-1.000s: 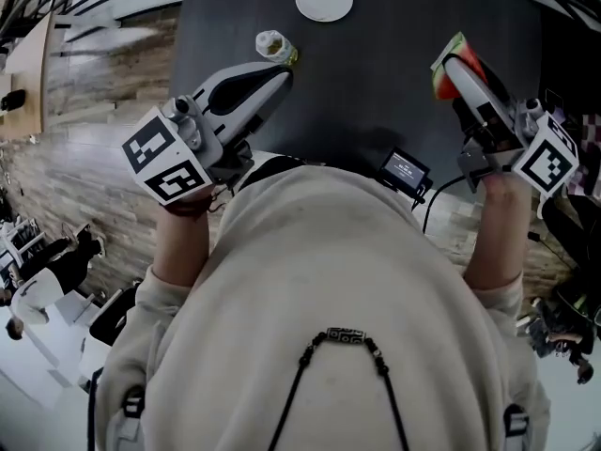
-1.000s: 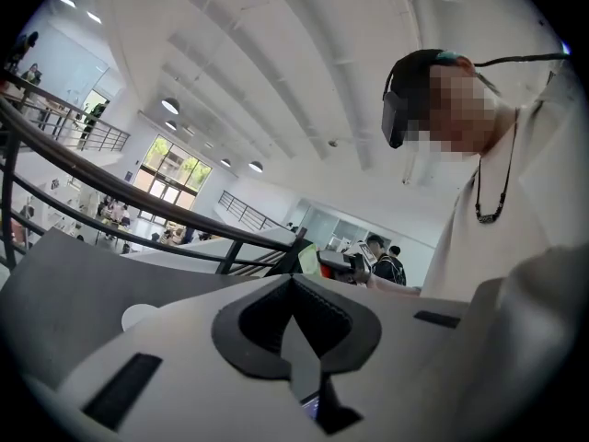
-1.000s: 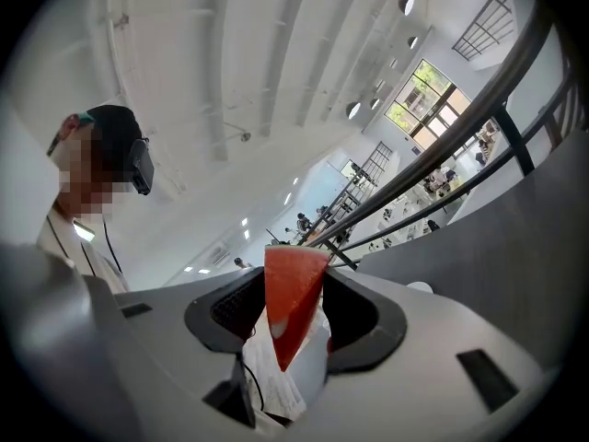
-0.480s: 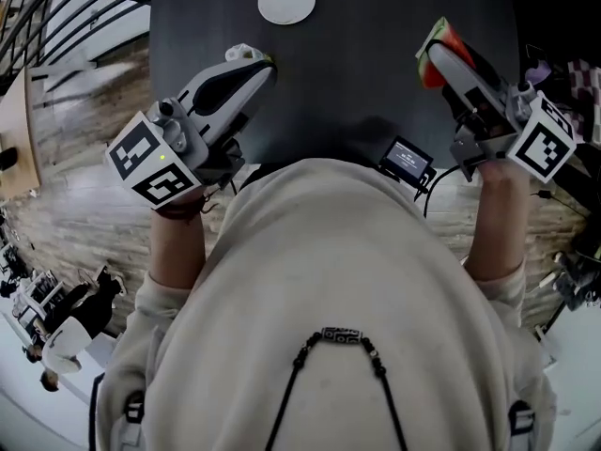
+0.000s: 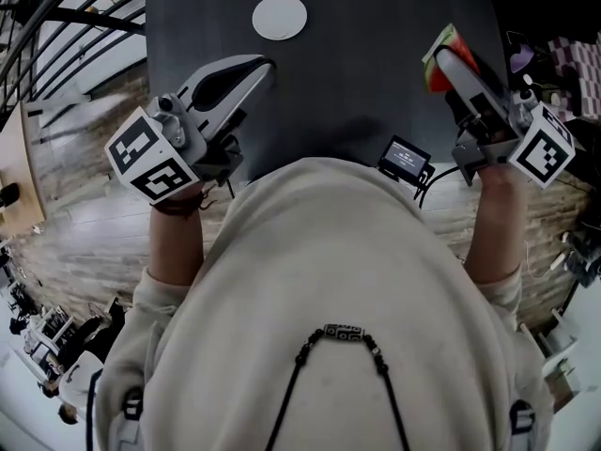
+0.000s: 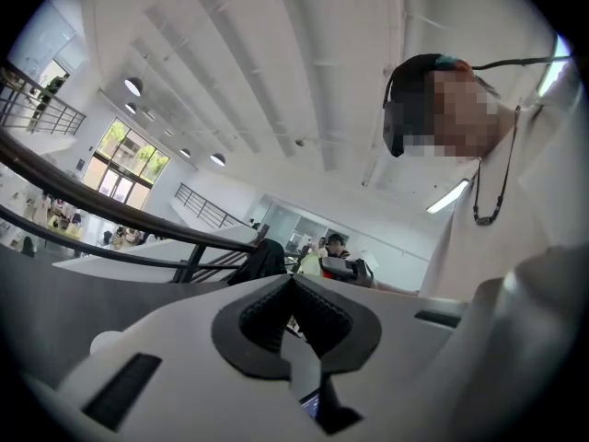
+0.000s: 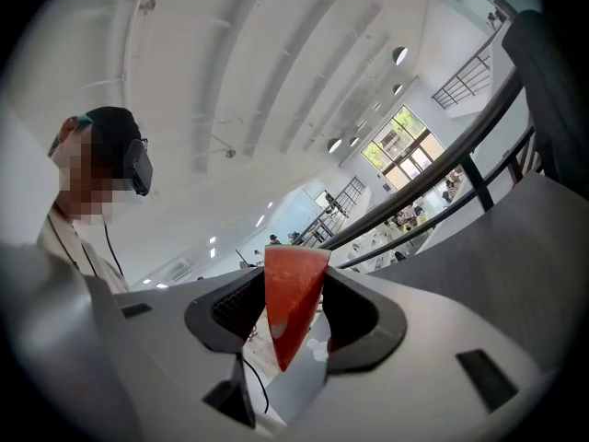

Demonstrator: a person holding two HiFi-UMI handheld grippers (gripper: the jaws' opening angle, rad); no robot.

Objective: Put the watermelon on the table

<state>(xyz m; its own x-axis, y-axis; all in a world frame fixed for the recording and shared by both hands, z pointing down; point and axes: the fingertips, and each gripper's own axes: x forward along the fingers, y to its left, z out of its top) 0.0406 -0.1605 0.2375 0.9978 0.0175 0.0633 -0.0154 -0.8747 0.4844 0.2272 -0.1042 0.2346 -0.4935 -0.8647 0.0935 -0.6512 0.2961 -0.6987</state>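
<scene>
A red watermelon wedge (image 7: 290, 302) with a green rind (image 5: 438, 59) sits clamped between the jaws of my right gripper (image 5: 449, 61), held above the right side of the dark table (image 5: 366, 73). In the right gripper view the camera tilts upward, so the wedge stands against the ceiling. My left gripper (image 5: 254, 67) hovers over the table's left part with its jaws closed together and nothing between them; in the left gripper view its pads (image 6: 317, 319) meet.
A white round plate (image 5: 279, 16) lies at the table's far side. A small black device with a screen (image 5: 404, 162) and a cable sits at the near table edge. Dark railings (image 5: 56, 12) run at the upper left over wooden flooring.
The head view has shifted, so the table and plate appear further left. A small pale object near the left gripper's tip a second ago is out of sight now. The right gripper still holds the wedge.
</scene>
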